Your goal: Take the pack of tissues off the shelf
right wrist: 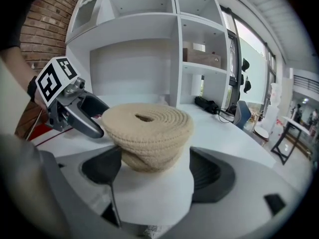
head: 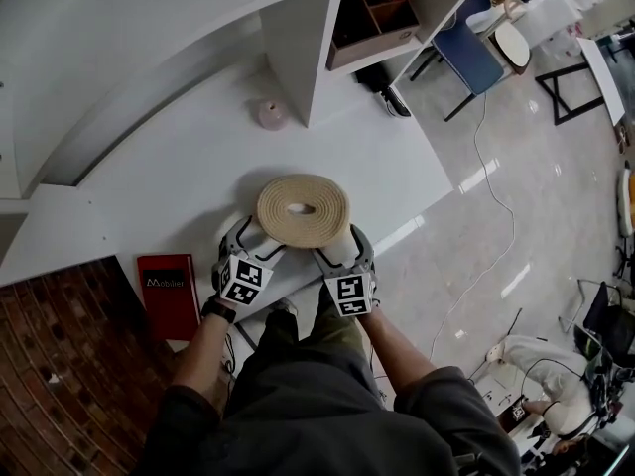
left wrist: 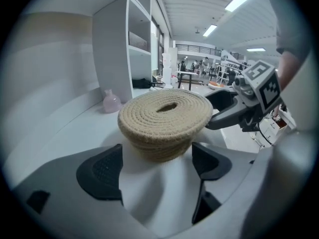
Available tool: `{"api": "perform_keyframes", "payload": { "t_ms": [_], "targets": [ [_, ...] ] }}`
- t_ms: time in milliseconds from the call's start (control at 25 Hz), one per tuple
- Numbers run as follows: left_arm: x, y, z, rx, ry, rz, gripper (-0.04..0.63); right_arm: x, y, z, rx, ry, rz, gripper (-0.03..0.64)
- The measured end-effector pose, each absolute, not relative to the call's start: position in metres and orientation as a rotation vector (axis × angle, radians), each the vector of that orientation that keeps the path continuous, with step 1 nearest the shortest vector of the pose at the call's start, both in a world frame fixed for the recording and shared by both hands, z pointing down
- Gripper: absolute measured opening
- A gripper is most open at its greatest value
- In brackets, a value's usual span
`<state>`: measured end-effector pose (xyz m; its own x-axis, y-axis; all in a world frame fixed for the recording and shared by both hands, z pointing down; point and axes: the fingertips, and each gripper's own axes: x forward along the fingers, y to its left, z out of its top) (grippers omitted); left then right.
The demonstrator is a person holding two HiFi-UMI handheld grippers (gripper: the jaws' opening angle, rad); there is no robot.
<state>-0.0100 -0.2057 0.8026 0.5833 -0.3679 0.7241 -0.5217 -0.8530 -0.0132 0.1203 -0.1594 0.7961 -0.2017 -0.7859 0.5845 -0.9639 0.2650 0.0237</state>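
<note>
Close in, both forearms reach out from the body side by side, tools tipped down at the near edge of the table. The left tool has its jaws apart, gripping nothing, with the tissue holder just beyond its pads. The right tool is wide open too, its pads either side of the holder's narrower base and not pressing it. The holder, a round rope-woven piece with a slot on top, stands on the table in front of the shelf, not in it.

Only the head view catches the red book by the left wrist. The left gripper view looks past a pink vase into a long lit hall. The right gripper view gives the shelf's compartments and a brick wall.
</note>
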Motion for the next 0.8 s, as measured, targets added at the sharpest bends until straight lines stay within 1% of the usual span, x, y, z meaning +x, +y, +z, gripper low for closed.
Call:
{"api": "perform_keyframes", "payload": {
  "t_ms": [240,400,480,640,800],
  "targets": [
    [-0.028,-0.193,0.772,2.643,-0.731,1.108,0.431,0.125,-0.142,0.76,1.589,-2.066,0.471,0.426],
    [-0.036,-0.19,0.737,2.685,-0.755,1.031,0.38,0.129,-0.136,0.72,1.638,-2.094,0.446,0.425],
    [-0.04,-0.192,0.716,2.714,-0.787,0.978,0.35,0.132,-0.135,0.697,1.671,-2.106,0.425,0.401],
    [-0.043,-0.196,0.665,2.79,-0.86,0.865,0.29,0.136,-0.131,0.649,1.737,-2.122,0.341,0.327],
    [-0.046,-0.193,0.617,2.86,-0.912,0.753,0.247,0.137,-0.125,0.602,1.805,-2.129,0.249,0.247]
  ]
}}
